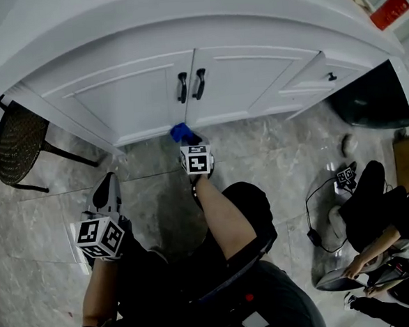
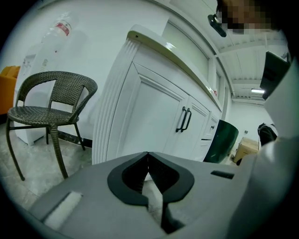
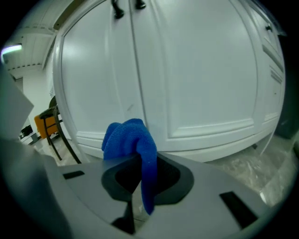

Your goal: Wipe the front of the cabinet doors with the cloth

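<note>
Centre frame, the right tool (image 3: pixel 140 163) is clamped on a blue cloth (image 3: pixel 128 137), low near the white cabinet doors (image 1: pixel 144 93). The left tool (image 2: pixel 148 161), lower left, is closed and empty. Best to press the cloth flat and sweep upward evenly.

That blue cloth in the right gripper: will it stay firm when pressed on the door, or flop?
Likely floppy: the blue cloth bunches above the right gripper and a tail droops between its fingers. Fuzzy pile looks light and grippy, so slipping out seems unlikely.
</note>
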A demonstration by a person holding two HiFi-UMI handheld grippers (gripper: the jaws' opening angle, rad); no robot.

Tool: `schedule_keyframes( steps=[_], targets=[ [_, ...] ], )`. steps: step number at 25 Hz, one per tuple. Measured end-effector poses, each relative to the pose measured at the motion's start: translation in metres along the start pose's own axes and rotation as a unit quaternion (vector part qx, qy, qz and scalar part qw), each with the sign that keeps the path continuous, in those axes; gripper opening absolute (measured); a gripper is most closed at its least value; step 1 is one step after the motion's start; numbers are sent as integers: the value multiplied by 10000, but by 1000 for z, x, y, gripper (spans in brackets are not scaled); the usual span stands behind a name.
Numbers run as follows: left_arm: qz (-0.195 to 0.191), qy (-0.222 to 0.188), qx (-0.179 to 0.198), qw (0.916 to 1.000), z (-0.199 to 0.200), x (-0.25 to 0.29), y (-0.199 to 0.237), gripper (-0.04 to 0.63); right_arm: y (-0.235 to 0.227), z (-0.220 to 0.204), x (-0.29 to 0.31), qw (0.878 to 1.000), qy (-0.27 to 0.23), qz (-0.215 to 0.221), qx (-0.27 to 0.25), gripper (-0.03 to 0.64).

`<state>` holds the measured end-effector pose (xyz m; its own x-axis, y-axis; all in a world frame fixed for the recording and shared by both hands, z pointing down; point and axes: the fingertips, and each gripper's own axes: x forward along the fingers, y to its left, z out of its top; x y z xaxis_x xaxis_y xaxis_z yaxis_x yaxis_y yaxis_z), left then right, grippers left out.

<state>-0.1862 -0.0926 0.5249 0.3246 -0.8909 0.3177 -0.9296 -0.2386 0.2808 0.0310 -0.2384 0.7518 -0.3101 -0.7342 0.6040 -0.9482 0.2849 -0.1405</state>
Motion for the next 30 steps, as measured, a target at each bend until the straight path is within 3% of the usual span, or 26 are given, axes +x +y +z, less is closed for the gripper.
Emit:
schedule_keyframes(
  steps=[3, 8, 11, 14, 18, 22, 25, 30],
  targets=[
    [-117, -16, 35, 9999, 2, 6, -12, 3, -22, 3, -12, 9995, -75, -214, 234, 49],
    [-185, -5, 120, 9998, 5, 12, -24, 3, -26, 3, -28, 9992, -109, -210, 337, 49],
    [-142, -35, 140, 9998, 6, 13, -22, 3, -9, 9, -36, 9994, -80, 73, 335, 49],
    [-72, -105, 126, 9998, 14, 9, -19, 3, 34, 26, -56, 9966, -37, 676, 470, 49],
    [-220, -274, 228, 9991, 37, 2, -28, 3, 102, 82, -100, 9840, -357, 1744, 35, 49],
    [-408, -514, 425, 9969, 72, -4, -37, 3, 126, 151, -153, 9680, -1010, 2297, -53, 49],
    [-531, -731, 543, 9944, 105, -8, -46, 3, 121, 200, -191, 9596, -1435, 2417, -134, 49],
    [-1062, -1048, 842, 9852, 146, -11, -90, 3, 82, 272, -247, 9520, -2242, 2065, -272, 49]
  ],
)
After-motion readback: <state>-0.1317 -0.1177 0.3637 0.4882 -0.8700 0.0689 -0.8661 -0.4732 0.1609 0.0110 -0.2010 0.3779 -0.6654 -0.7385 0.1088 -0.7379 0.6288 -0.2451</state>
